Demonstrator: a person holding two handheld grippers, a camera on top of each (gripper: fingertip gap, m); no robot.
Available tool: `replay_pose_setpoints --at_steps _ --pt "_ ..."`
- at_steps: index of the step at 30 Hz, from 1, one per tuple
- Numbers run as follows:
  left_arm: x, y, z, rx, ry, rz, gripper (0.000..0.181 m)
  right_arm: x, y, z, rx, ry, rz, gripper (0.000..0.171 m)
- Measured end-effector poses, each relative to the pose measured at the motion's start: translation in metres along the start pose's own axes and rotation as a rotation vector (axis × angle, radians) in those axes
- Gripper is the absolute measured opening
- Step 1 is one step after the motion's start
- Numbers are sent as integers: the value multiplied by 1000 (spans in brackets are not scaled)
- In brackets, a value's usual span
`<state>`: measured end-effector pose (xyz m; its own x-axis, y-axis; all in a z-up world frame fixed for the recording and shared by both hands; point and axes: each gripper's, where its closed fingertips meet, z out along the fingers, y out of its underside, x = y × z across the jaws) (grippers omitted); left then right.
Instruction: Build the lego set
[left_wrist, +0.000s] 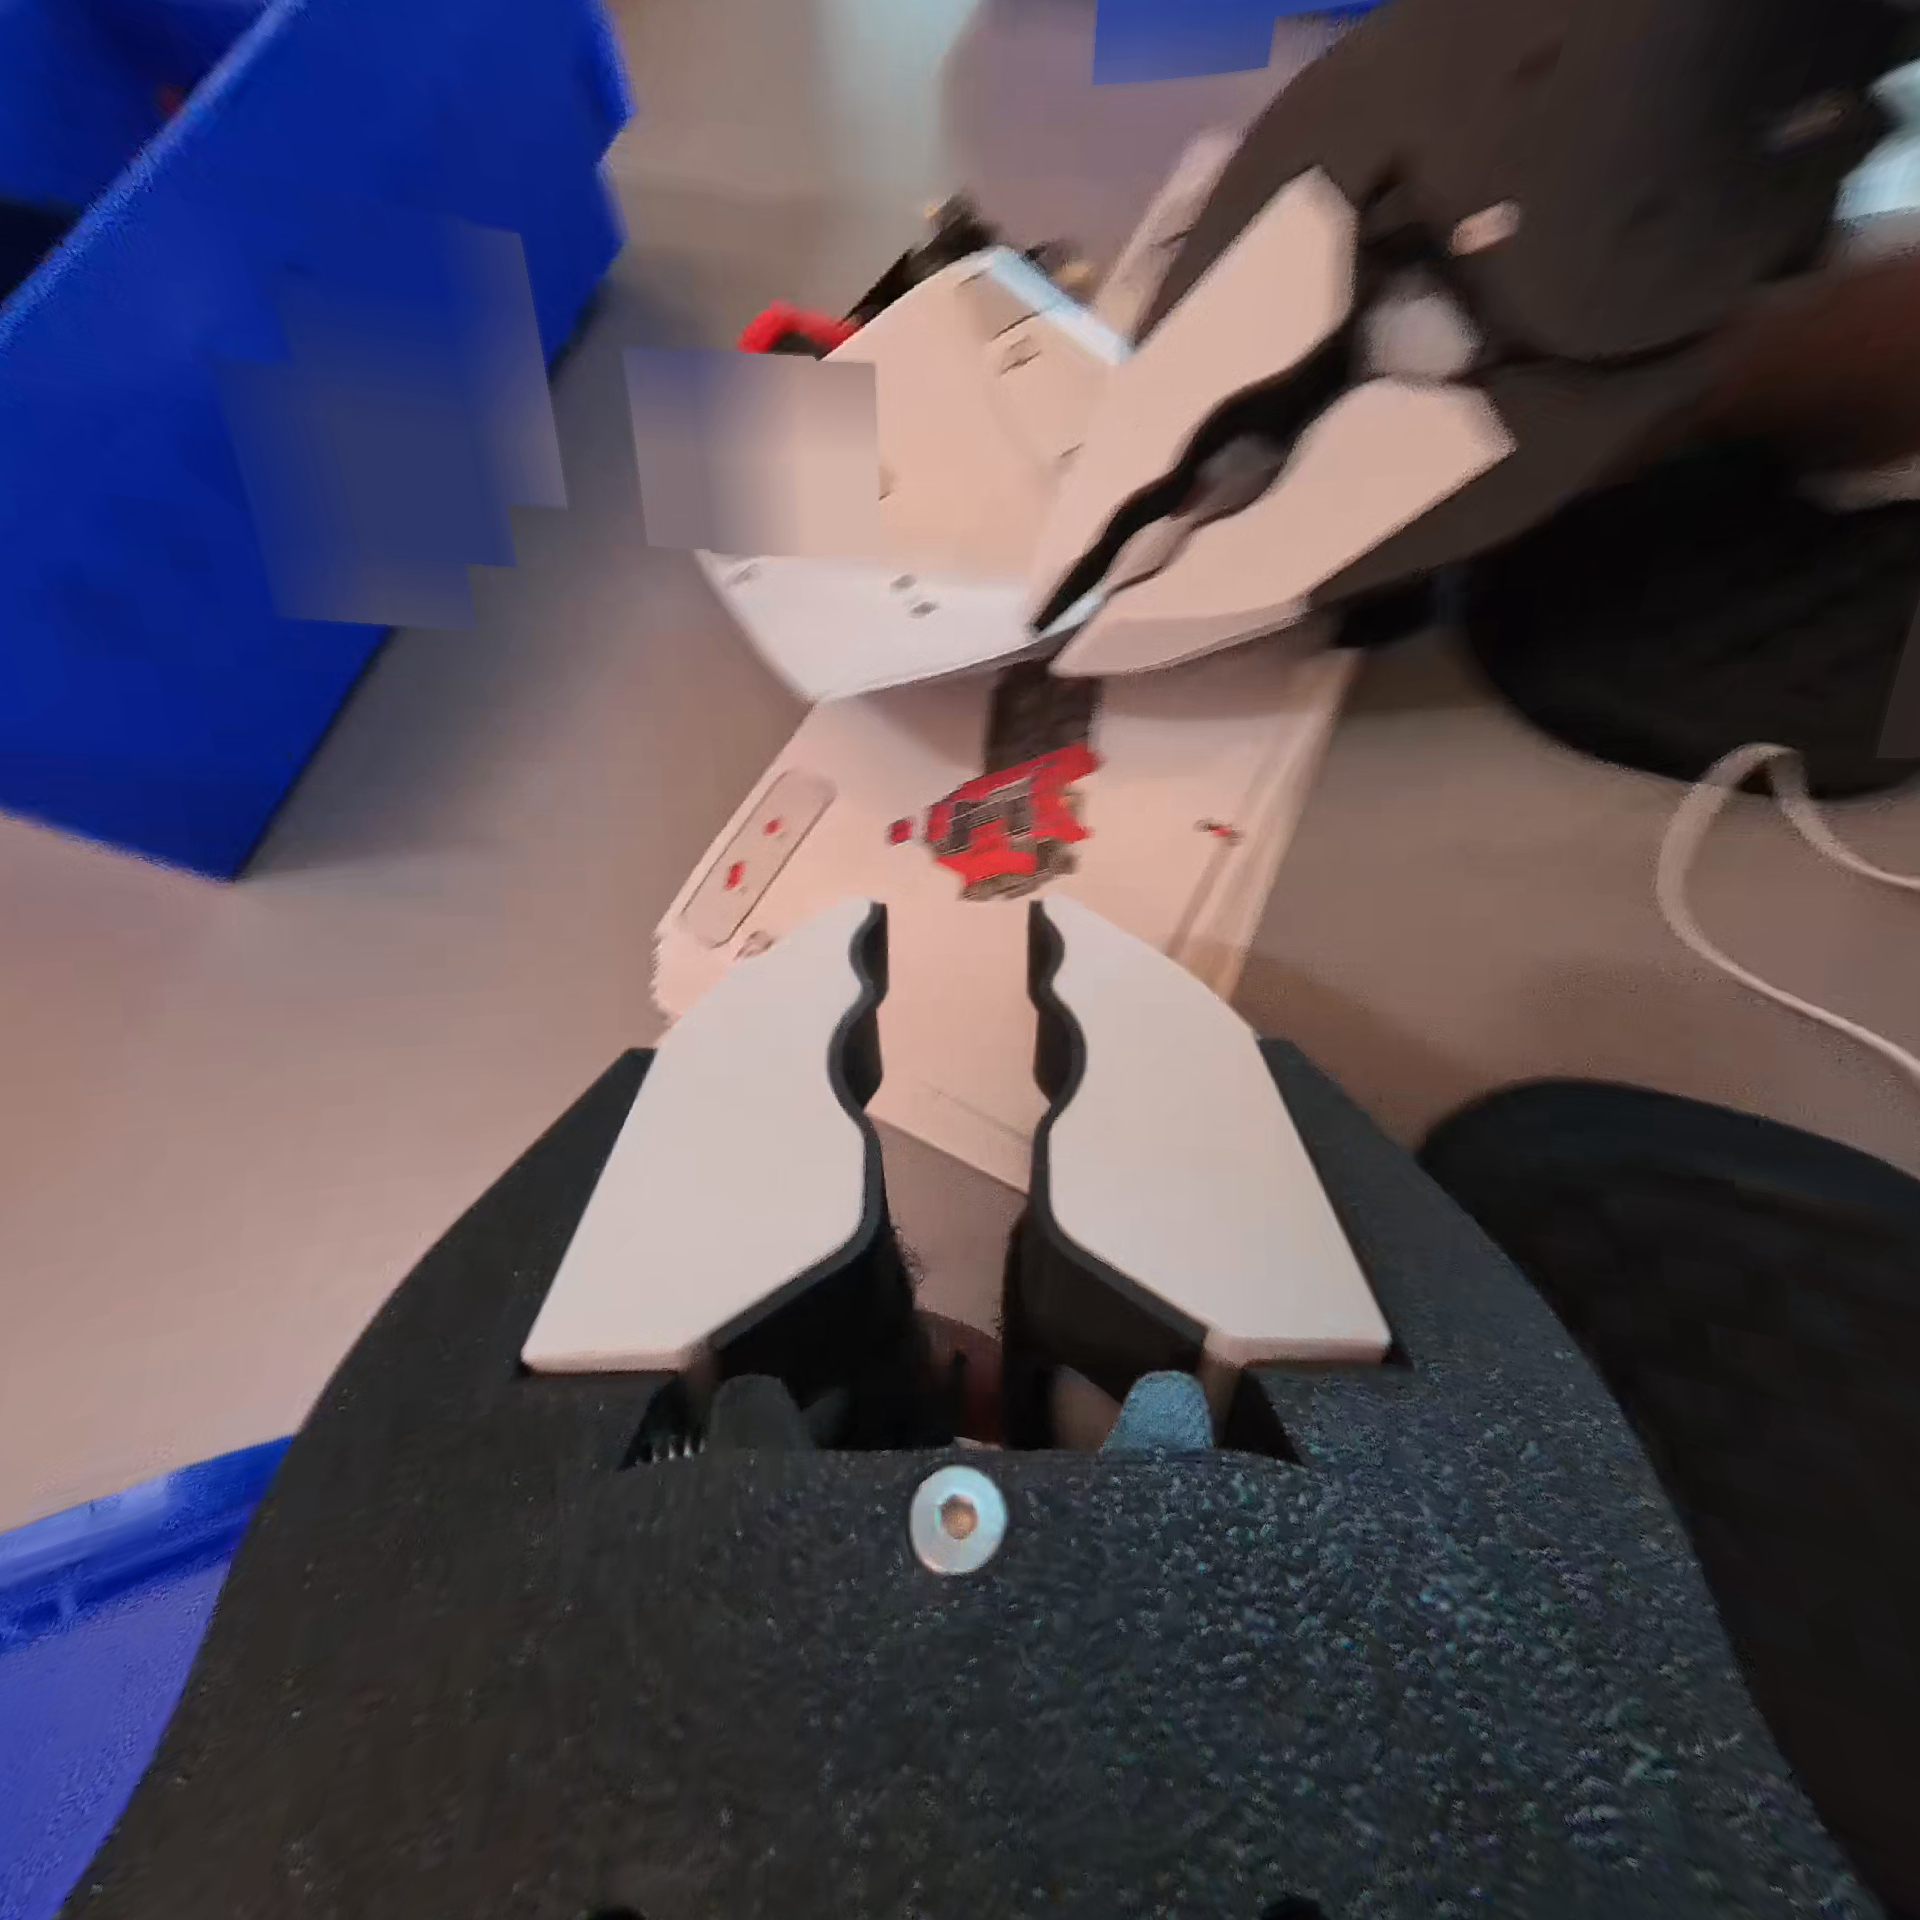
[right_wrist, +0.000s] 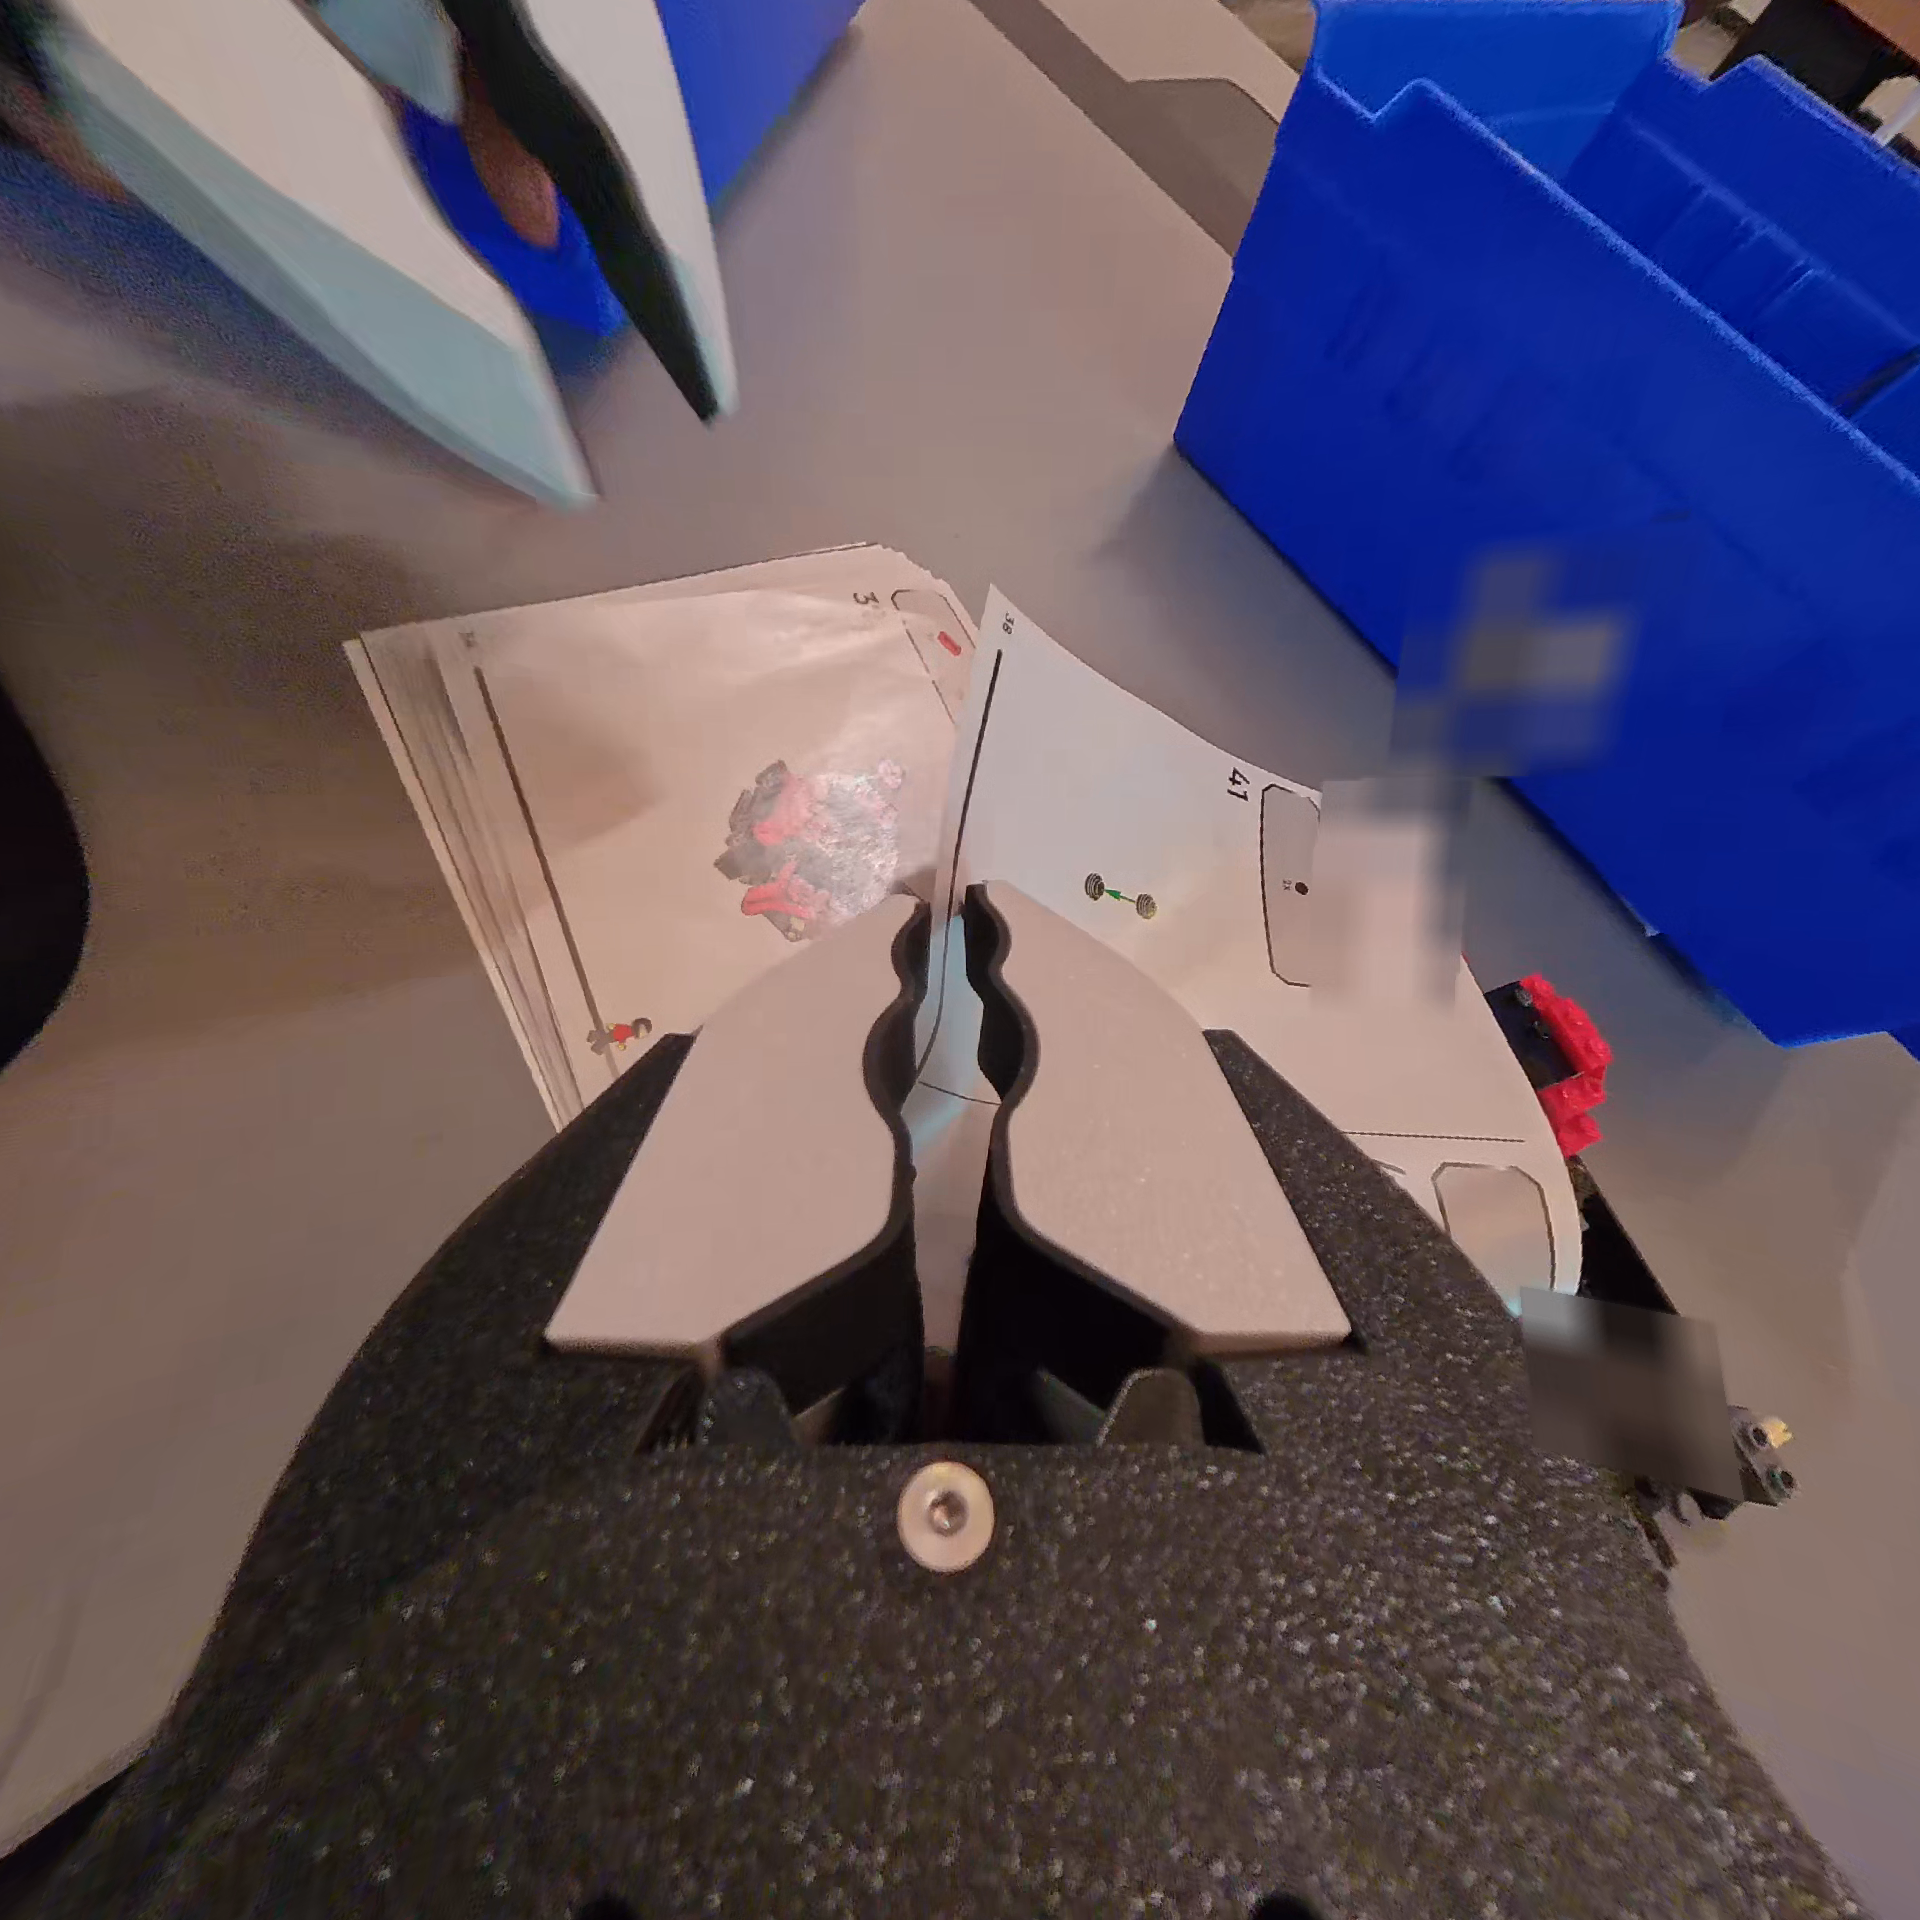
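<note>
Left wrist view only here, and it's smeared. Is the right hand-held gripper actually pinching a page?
Observer: Yes. In the right wrist view the page stands on edge between the fingers of the right hand-held gripper, curled up off the booklet.
Operator: Where's my left one relative to the booklet?
Observer: The left hand-held gripper is past the booklet's far edge, over bare table, open and empty.
Operator: Any bricks nearby?
Observer: A red and black lego build sits between the booklet's right side and the blue bin.
</note>
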<state>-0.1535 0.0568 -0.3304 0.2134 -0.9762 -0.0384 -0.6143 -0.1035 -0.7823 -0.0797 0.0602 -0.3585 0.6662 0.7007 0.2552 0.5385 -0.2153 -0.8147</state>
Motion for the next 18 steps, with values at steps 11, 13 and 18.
replay_pose_setpoints --at_steps 11,13,18 --pt "-20 18 67 -149 -264 96 16 -47 -24 -28 177 -376 -58 15" --pt "-21 14 67 -118 -256 97 16 -42 -37 -45 273 -405 -23 24" --pt "-18 -4 59 6 -223 73 16 28 -23 -61 285 -218 287 23"
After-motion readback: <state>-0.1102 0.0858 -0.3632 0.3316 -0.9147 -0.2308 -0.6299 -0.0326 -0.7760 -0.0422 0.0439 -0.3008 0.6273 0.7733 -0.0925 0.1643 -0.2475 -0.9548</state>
